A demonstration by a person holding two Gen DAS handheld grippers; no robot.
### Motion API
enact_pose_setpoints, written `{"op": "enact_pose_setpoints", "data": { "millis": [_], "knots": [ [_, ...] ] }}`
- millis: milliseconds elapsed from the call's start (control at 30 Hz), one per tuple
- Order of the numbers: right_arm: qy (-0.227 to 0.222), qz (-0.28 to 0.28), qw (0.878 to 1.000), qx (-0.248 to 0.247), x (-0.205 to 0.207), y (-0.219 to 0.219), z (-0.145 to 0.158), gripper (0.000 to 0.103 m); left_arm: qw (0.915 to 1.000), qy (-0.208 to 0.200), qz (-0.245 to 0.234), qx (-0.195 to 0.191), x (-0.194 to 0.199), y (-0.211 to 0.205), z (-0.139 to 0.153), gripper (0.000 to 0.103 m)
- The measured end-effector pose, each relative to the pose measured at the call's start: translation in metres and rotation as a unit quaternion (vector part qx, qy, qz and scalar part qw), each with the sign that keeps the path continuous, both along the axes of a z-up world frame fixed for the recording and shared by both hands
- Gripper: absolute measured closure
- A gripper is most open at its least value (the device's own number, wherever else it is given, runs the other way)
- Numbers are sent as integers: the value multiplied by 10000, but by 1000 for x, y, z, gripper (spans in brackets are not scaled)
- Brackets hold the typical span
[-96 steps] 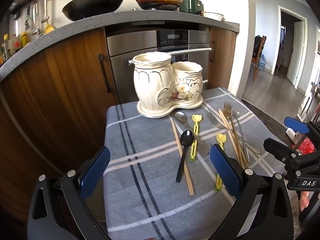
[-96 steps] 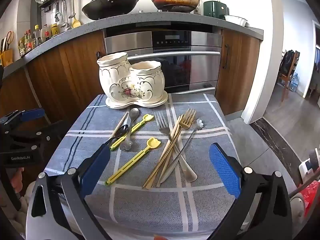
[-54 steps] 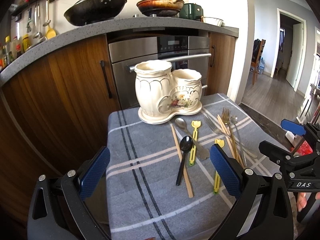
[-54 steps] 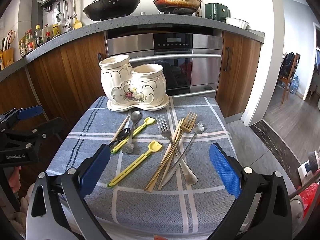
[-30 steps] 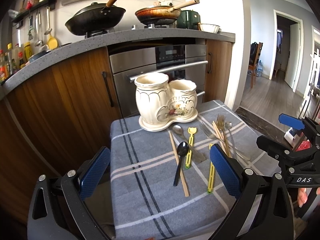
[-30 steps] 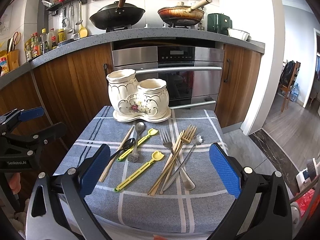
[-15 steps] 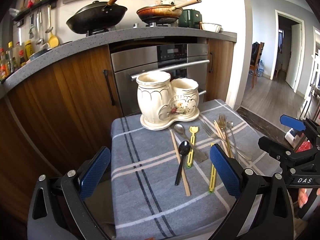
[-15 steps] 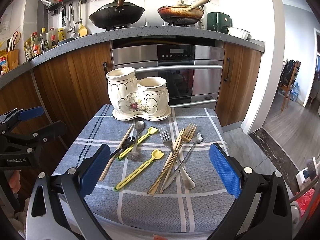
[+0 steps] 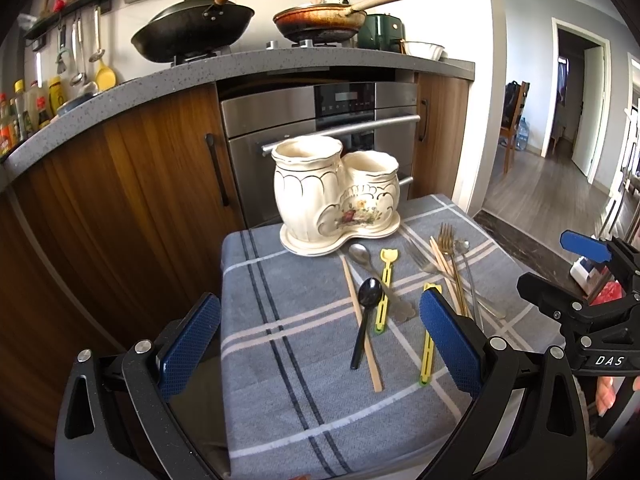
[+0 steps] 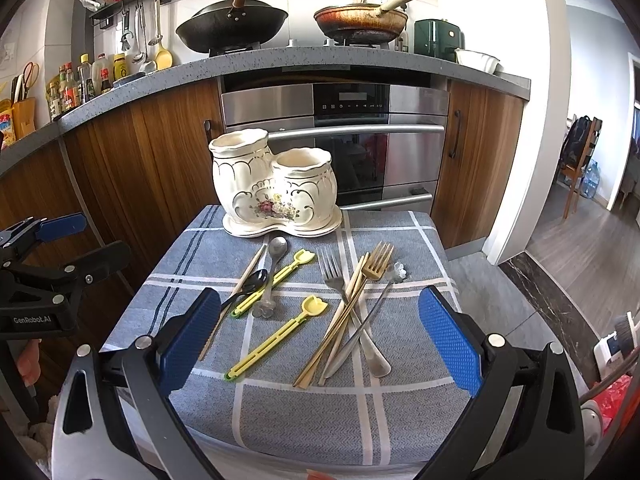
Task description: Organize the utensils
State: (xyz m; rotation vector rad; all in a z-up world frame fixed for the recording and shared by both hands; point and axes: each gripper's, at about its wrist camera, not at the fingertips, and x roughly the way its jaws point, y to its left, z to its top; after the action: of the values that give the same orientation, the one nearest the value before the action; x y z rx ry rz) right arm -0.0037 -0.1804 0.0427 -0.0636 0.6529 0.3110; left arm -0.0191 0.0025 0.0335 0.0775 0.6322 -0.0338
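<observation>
A cream two-pot ceramic utensil holder stands empty at the far end of a small table under a grey checked cloth. Loose utensils lie before it: a black spoon, a silver spoon, two yellow plastic forks, a wooden chopstick, and a pile of gold and silver forks. My left gripper is open and empty over the near left edge. My right gripper is open and empty over the near edge.
Wooden cabinets and a steel oven stand close behind the table. A countertop above carries a black wok and a frying pan. Open floor lies to the right.
Both grippers have pulled back and risen slightly from the table over the last seconds, then eased forward a little. Nothing was grasped and the utensils have not moved.
</observation>
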Motion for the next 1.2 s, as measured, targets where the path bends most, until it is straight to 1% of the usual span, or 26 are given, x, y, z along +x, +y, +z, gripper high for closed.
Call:
{"op": "enact_pose_setpoints", "data": {
  "millis": [267,400,467,567,667,833,867,900,933,1000,1033,1067,1133,1167,1200],
  "knots": [
    [-1,3,10000,-5,1,0,-1,5,10000,7,-2,-16,1,0,-1,4],
    [74,73,9999,59,3,1,-5,5,9999,-12,-37,-116,1,2,-4,4],
    [129,201,9997,68,5,4,-11,5,9998,-23,-52,-177,2,5,-6,4],
    [204,333,9992,34,8,10,-20,5,9998,70,-20,-211,8,9,-11,4],
    [304,418,9987,-7,14,16,-29,5,10000,-23,67,-65,11,12,-18,4],
    [698,540,9961,54,33,21,-50,6,9999,101,38,-100,25,20,-31,5],
    [771,556,9955,51,38,22,-54,8,9999,122,31,-80,27,21,-34,5],
    [840,553,9949,35,43,23,-57,13,9999,130,19,-54,28,21,-36,5],
    [882,548,9946,31,46,23,-60,15,9999,138,17,30,31,21,-40,5],
    [1002,530,9935,63,55,23,-66,24,9998,148,25,159,36,21,-45,5],
    [1059,519,9930,80,58,23,-68,29,9998,141,17,164,37,21,-47,5],
    [1146,515,9920,106,61,23,-72,32,9998,138,8,144,39,22,-49,5],
    [1304,508,9901,124,66,24,-77,43,9999,144,25,47,44,26,-53,5],
    [1400,523,9887,131,68,25,-81,46,9999,157,30,3,45,26,-54,5],
    [1495,538,9872,124,70,27,-84,51,9998,184,26,-58,47,28,-55,5]
  ]
}}
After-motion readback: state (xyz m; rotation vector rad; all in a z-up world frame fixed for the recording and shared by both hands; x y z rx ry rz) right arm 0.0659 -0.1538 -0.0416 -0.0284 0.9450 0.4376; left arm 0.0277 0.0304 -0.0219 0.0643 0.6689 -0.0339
